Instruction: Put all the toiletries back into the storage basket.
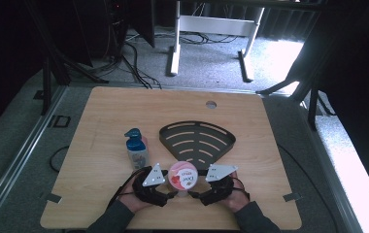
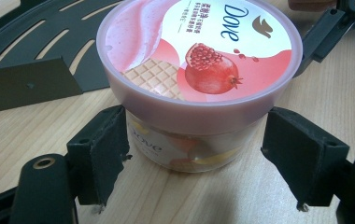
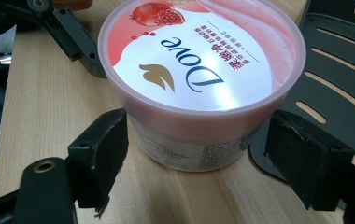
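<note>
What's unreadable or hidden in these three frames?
- Dove tub contents: both gripper views, the shut lid covers them.
- Tub side label: left gripper view, the lid's overhang cuts it off; small print in the right gripper view is too fine to read.
- Blue-capped bottle label: high view, too small.
- Black slotted rack near tip: high view, the tub stands in front.

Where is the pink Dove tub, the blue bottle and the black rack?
Dove tub (image 2: 199, 51), left gripper view, middle of its lid.
Blue bottle (image 1: 136, 154), high view, its body.
Black rack (image 1: 199, 130), high view, a bar between slots.
</note>
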`<state>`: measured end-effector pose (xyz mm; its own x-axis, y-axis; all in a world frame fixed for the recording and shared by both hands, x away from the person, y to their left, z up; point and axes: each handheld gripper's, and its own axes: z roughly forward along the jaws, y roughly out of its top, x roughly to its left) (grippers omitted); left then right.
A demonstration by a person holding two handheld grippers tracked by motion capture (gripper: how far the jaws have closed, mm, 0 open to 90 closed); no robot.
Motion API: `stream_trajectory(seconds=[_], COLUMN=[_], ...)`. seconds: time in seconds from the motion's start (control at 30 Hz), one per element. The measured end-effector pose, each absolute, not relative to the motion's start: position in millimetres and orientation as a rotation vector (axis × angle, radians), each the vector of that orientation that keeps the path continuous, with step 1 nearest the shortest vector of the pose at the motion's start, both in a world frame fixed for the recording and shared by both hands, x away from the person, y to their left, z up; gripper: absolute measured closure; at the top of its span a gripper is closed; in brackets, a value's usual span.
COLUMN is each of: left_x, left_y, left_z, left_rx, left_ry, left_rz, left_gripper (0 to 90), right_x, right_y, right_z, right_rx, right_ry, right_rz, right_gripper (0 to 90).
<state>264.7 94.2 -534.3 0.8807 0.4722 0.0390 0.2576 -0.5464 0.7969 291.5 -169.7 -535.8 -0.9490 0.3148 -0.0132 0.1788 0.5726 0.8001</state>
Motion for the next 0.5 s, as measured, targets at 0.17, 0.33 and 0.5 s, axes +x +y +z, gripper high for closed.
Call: stream_trajectory(seconds=[0.17, 0.33, 0.5], left_x=[263.3, 263.4, 265.8], left_y=[91.5, 88.4, 84.6], left_z=[-532.5, -528.8, -526.2], left_rx=[2.166, 2.172, 2.174], left_ry=[0.524, 0.517, 0.514], left_rz=[0.314, 0.32, 0.317], left_gripper=[23.0, 23.1, 23.1], right_x=[290.5, 289.2, 290.2], right_y=[-172.5, -174.8, -178.6], right_z=[-532.7, -529.3, -526.2], right_rx=[0.419, 0.416, 0.414], right_ry=[2.647, 2.644, 2.639], right_rz=[1.319, 1.308, 1.308], right_gripper=[21.2, 21.2, 21.3])
